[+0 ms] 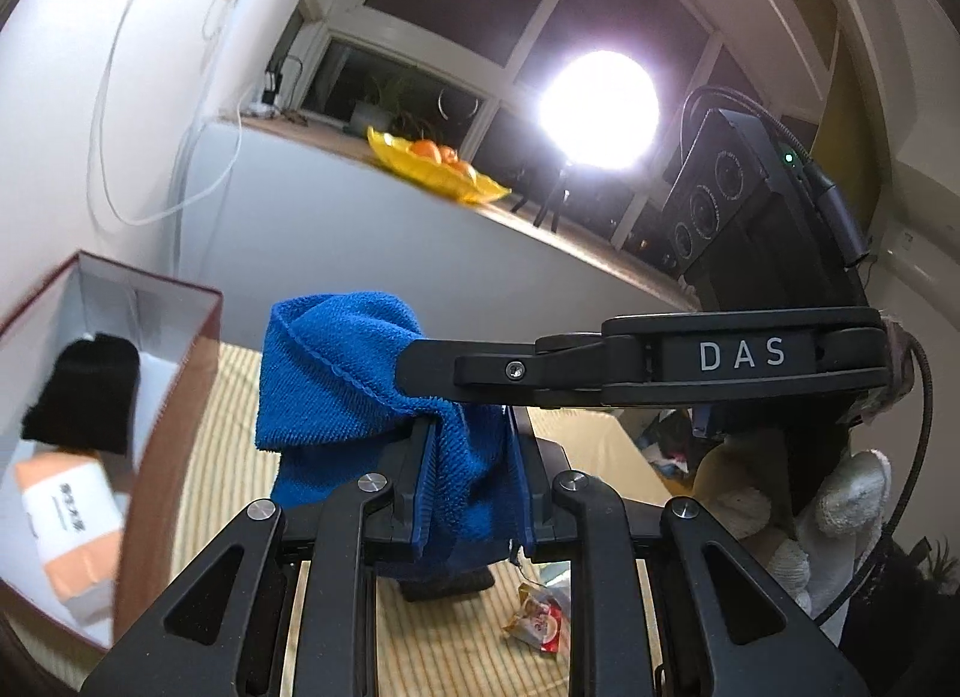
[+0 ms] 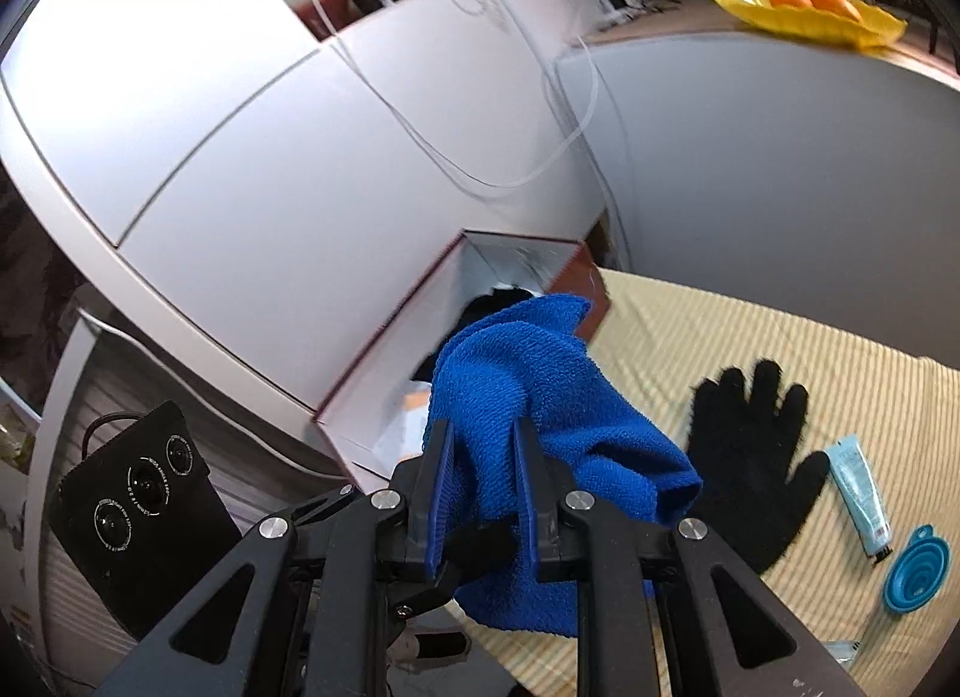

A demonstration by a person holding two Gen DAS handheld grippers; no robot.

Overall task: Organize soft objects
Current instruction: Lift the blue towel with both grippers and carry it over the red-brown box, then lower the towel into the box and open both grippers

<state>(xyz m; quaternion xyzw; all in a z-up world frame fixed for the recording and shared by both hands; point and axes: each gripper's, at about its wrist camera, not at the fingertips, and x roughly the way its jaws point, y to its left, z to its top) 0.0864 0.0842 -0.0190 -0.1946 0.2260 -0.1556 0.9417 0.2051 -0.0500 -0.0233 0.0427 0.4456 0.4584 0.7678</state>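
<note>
A blue microfibre cloth point(image 1: 342, 373) is bunched and held in the air by both grippers. My left gripper point(image 1: 471, 427) is shut on its lower folds. My right gripper point(image 2: 480, 433) is shut on the same cloth point(image 2: 540, 397); in the left wrist view its finger reaches in from the right into the cloth. A red-brown box point(image 1: 180, 373) with a white inside stands at the left, holding a black soft item point(image 1: 84, 391) and an orange-and-white pack point(image 1: 72, 523). In the right wrist view the box point(image 2: 390, 331) lies just beyond the cloth. A black glove point(image 2: 750, 445) lies flat on the striped mat.
A pale blue tube point(image 2: 858, 493) and a blue collapsible funnel point(image 2: 918, 568) lie right of the glove. A small wrapped packet point(image 1: 540, 619) lies on the mat. A yellow dish of oranges point(image 1: 438, 162) sits on the ledge behind, beside a bright lamp point(image 1: 600, 108). White cabinets stand at the left.
</note>
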